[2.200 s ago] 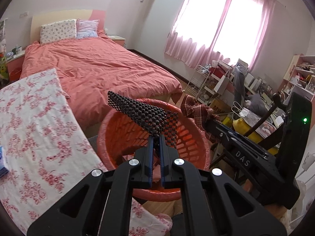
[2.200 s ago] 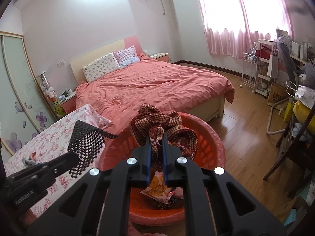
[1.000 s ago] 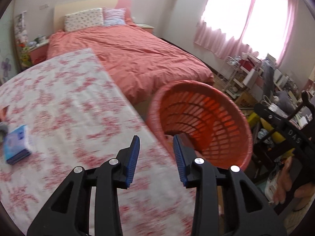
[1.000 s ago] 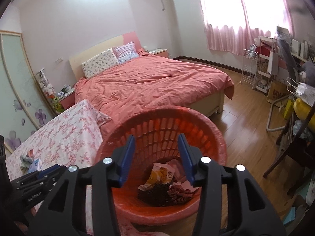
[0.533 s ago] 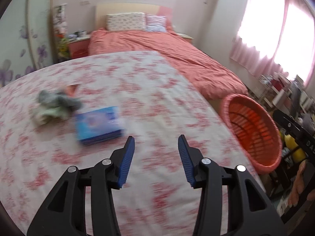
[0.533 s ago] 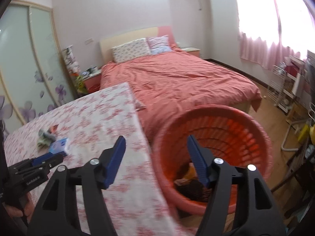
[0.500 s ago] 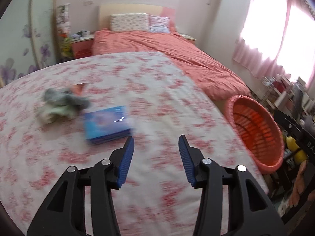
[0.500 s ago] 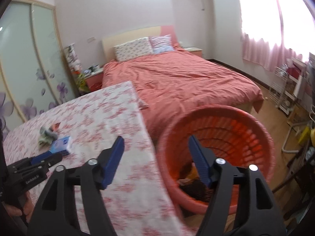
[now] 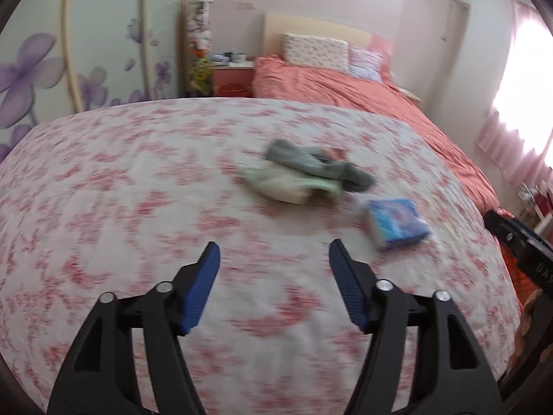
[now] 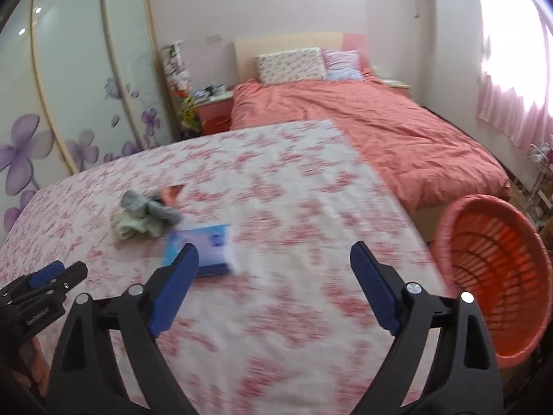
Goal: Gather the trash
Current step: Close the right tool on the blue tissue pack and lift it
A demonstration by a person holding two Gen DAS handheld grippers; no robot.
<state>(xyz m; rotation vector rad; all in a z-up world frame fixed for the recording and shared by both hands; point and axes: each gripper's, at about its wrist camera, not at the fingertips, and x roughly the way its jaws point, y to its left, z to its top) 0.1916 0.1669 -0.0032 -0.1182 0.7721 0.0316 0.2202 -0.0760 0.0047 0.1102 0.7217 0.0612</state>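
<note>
On the floral-cloth table [image 9: 121, 190] lie a crumpled grey and pale-green cloth pile [image 9: 304, 174] and a blue tissue pack [image 9: 397, 223]. Both also show in the right wrist view: the pile [image 10: 143, 216] and the pack [image 10: 207, 245]. A small orange scrap [image 10: 172, 192] lies behind the pile. My left gripper [image 9: 273, 266] is open and empty, above the table short of the pile. My right gripper [image 10: 273, 273] is open and empty, just right of the pack. The orange basket [image 10: 497, 269] stands beside the table's right edge.
A bed with a salmon cover [image 10: 363, 121] stands beyond the table. A wardrobe with purple flower doors [image 10: 69, 103] lines the left wall. A pink nightstand [image 9: 231, 76] stands by the bed. Pink curtains [image 10: 511, 103] hang at the right.
Both grippers let their items drop into the basket, opened, and swung left from the basket over the table. The cloth pile and blue pack now lie closer ahead.
</note>
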